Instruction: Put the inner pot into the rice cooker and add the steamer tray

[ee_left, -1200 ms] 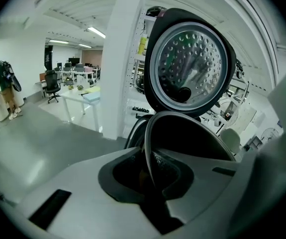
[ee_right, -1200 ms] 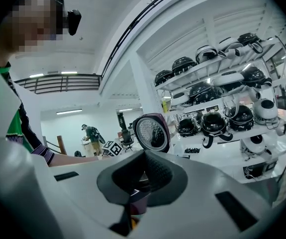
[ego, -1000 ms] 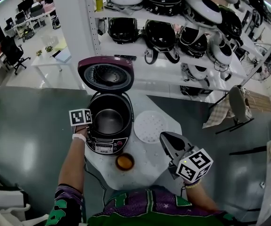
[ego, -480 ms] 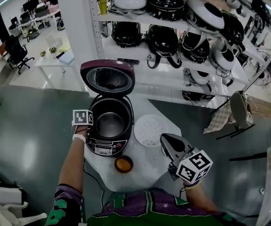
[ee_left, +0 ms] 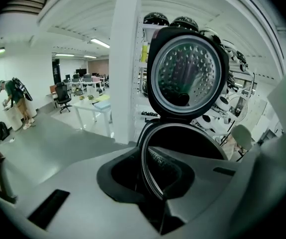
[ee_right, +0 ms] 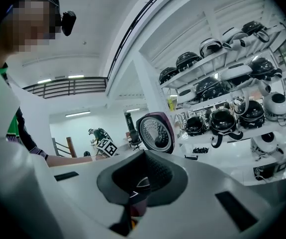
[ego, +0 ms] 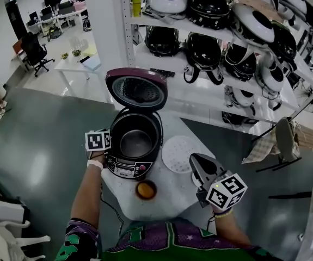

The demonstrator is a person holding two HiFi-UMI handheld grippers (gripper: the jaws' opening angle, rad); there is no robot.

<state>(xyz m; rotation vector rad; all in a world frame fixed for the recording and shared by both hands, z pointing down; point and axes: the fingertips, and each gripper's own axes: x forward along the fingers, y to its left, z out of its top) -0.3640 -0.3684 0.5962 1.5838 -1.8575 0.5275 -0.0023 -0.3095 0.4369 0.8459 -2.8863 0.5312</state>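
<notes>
Step in hand: letting go of the pot [ego: 136,143], judged to be seated in the cooker [ego: 124,171]; tray not yet added.
Pot: down inside the cooker's body, rim about level with the cooker's top as far as the head view shows; lid [ego: 137,88] standing open behind it.
Left gripper [ee_left: 151,182]: at the cooker's left edge, jaws opening, the pot's thin rim running between them, pads seemingly clear of it.
Right gripper [ego: 195,162]: jaws closed on nothing, held above the table [ego: 170,194] just beside the tray.
Tray [ego: 179,153]: lying flat on the table to the right of the cooker, near it but apart.
Doing it well: open the jaws fully before lifting, then draw straight up off the rim so as not to tilt or drag the pot; check that the pot sits level all round.
Next move calls for: opening the right jaws, taking the tray by its edge, keeping it flat, lowering it squarely into the pot's mouth.
Risk: catching the rim on the way out; knocking the bowl [ego: 145,189] near the table's front edge.
</notes>
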